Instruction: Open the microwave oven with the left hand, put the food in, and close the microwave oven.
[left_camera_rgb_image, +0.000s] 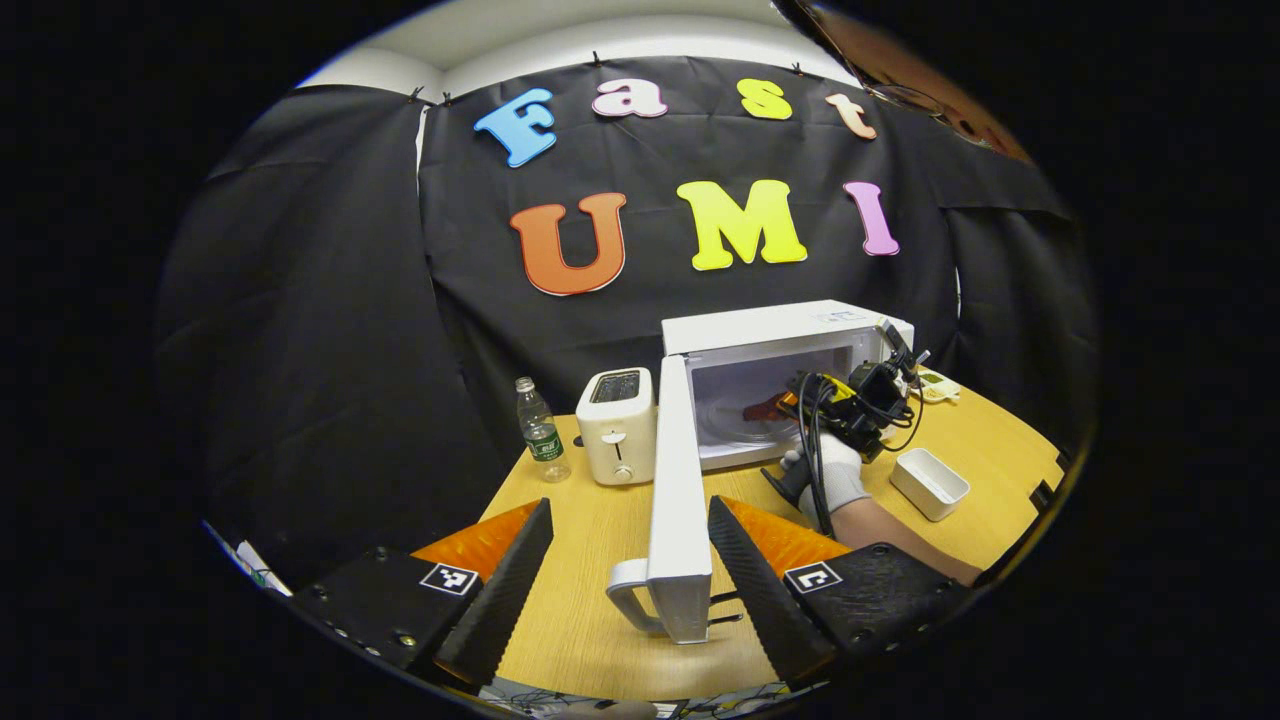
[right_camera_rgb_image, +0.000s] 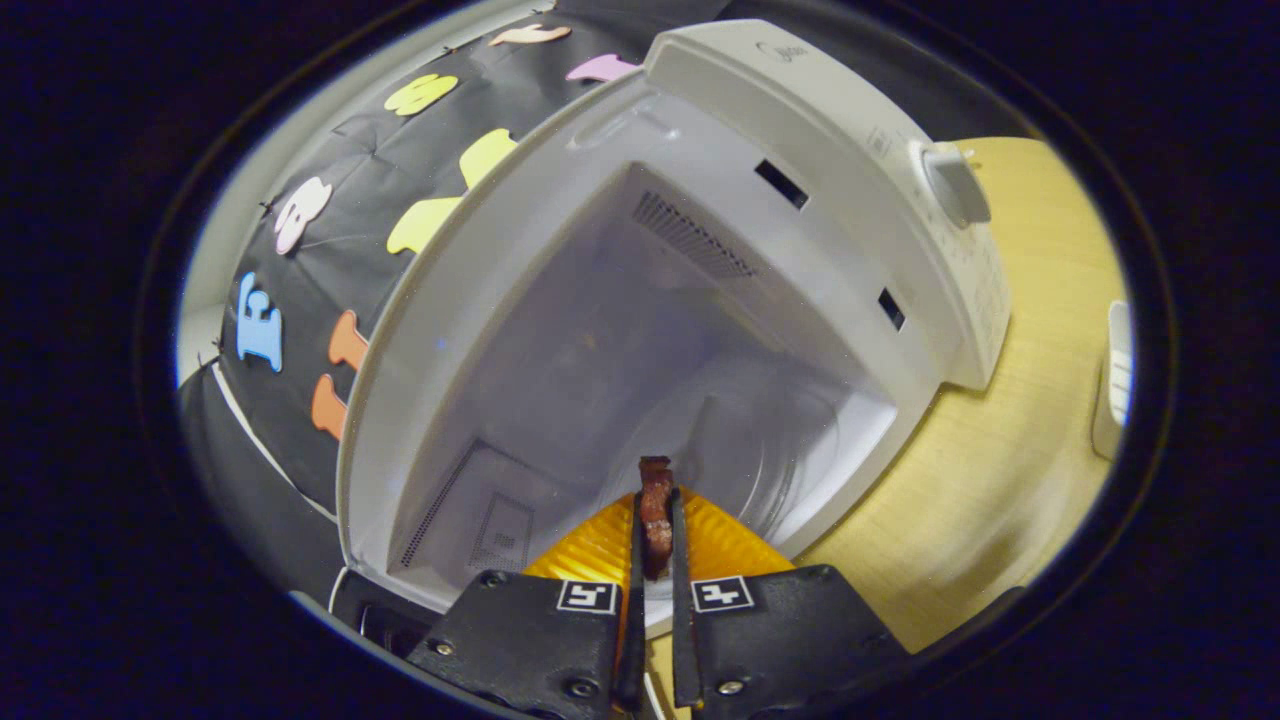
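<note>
The right gripper (right_camera_rgb_image: 655, 560) is pinching a strip of reddish-brown food (right_camera_rgb_image: 656, 515) between its two black fingers (right_camera_rgb_image: 636, 560), which are drawn nearly together on it. The strip is standing lengthwise along the fingers, its long axis running forward with them and its free end pointing past the fingertips into the cavity of the white microwave oven (right_camera_rgb_image: 800, 130). In the left gripper view the same gripper is reaching through the oven's mouth, the food (left_camera_rgb_image: 765, 408) showing just over the turntable.

The left gripper (left_camera_rgb_image: 630, 560) is hovering with its fingers (left_camera_rgb_image: 505, 590) spread wide apart and grasping nothing. The open microwave door (left_camera_rgb_image: 678, 480) is standing edge-on between them, its handle (left_camera_rgb_image: 628, 600) near the fingertips but, as far as can be judged, touching neither.

A gloved hand (left_camera_rgb_image: 835, 475) is holding the right gripper above the wooden desk (left_camera_rgb_image: 590, 540). A toaster (left_camera_rgb_image: 618, 425) and a plastic bottle (left_camera_rgb_image: 541, 430) are standing left of the door, and a small white tray (left_camera_rgb_image: 929, 483) is lying to the right.

The likely risks: the thin strip may cling to a finger pad on release instead of dropping, or land off the turntable if let go too high. The door may also swing toward the reaching arm if the left gripper nudges it early.
</note>
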